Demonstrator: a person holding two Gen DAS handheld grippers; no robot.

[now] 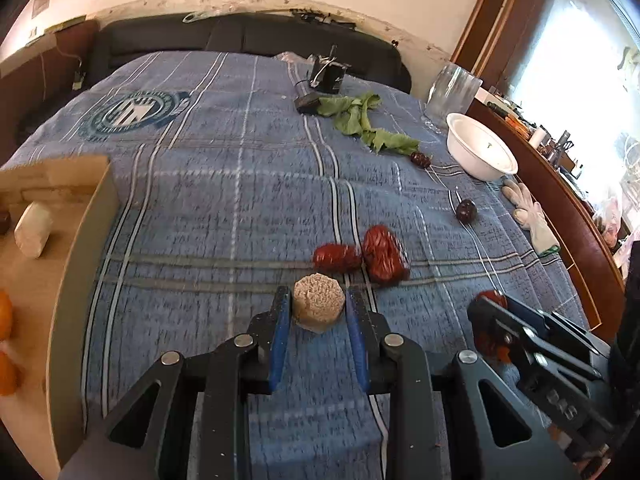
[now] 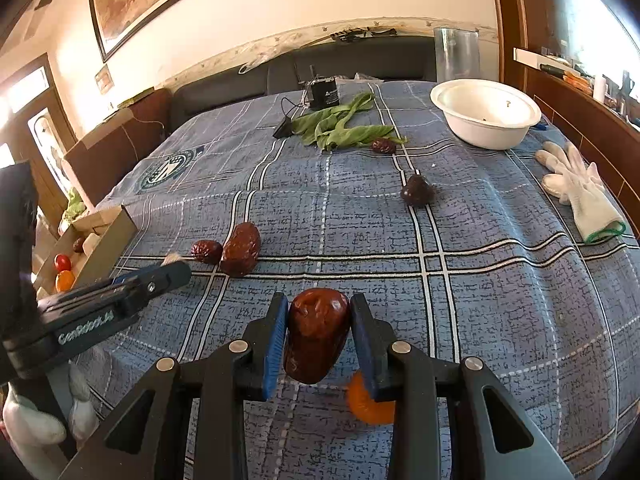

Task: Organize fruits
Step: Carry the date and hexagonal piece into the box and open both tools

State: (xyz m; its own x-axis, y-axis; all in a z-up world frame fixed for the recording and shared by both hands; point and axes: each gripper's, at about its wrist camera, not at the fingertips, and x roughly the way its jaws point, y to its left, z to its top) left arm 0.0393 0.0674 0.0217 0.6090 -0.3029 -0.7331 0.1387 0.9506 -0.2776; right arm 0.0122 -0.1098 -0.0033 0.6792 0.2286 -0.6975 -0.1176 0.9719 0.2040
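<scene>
My left gripper (image 1: 319,306) is closed on a round tan cake-like piece (image 1: 319,307) just above the blue plaid cloth. My right gripper (image 2: 319,320) is shut on a large red date (image 2: 316,334) and also shows in the left wrist view (image 1: 490,320). Two red dates (image 1: 362,256) lie together just beyond the left gripper; they also show in the right wrist view (image 2: 234,249). A dark plum (image 2: 416,192) and a small dark date (image 2: 383,146) lie farther out. A small orange fruit (image 2: 366,404) lies under my right gripper.
A cardboard box (image 1: 86,236) at the left holds a white block (image 1: 33,230) and orange fruits (image 1: 5,316). A white bowl (image 2: 486,114), green leaves (image 2: 340,126), a glass jar (image 2: 456,54), a black device (image 2: 325,94) and white gloves (image 2: 576,188) lie on the cloth.
</scene>
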